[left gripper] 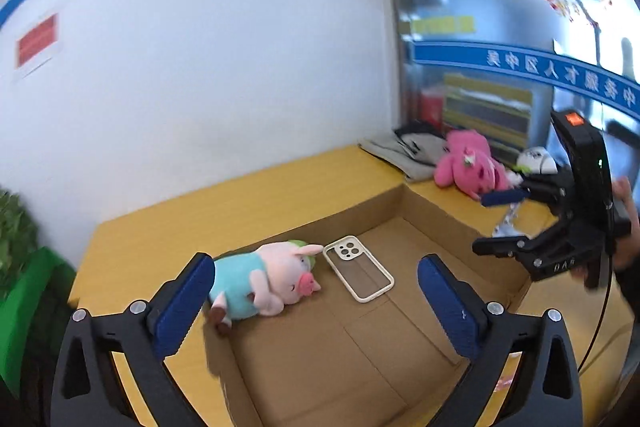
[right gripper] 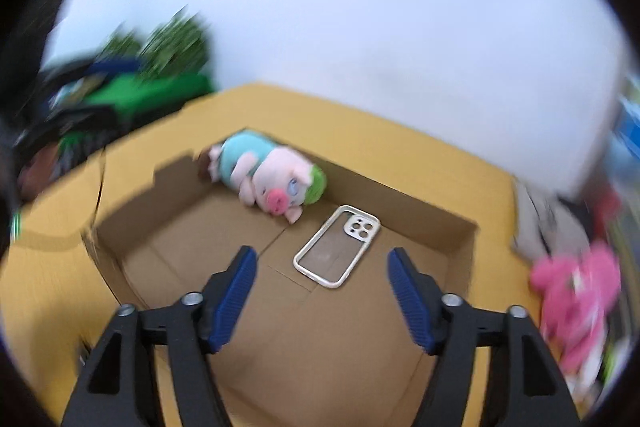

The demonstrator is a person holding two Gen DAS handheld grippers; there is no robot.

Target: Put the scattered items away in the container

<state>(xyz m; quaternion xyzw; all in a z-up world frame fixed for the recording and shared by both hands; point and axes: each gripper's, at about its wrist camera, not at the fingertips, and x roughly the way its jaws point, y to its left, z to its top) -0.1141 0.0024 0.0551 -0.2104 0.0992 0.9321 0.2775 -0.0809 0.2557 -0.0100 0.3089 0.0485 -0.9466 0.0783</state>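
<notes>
A shallow cardboard box (left gripper: 436, 209) (right gripper: 452, 223) lies on the yellow table. In it lie a pig plush in a teal shirt (left gripper: 264, 277) (right gripper: 268, 177) and a clear phone case with a cream rim (left gripper: 358, 267) (right gripper: 338, 245). My left gripper (left gripper: 316, 301) is open and empty above the box's near part. My right gripper (right gripper: 322, 291) is open and empty above the box; in the left wrist view it (left gripper: 496, 223) hangs over the box's right wall. A pink plush (left gripper: 470, 165) (right gripper: 576, 291) lies on the table outside the box, to the right.
Folded grey clothing (left gripper: 404, 149) and a white item (left gripper: 536, 159) lie by the pink plush at the table's far right. A white wall stands behind the table. Green foliage and a green box (left gripper: 24, 267) (right gripper: 160, 83) stand left of the table.
</notes>
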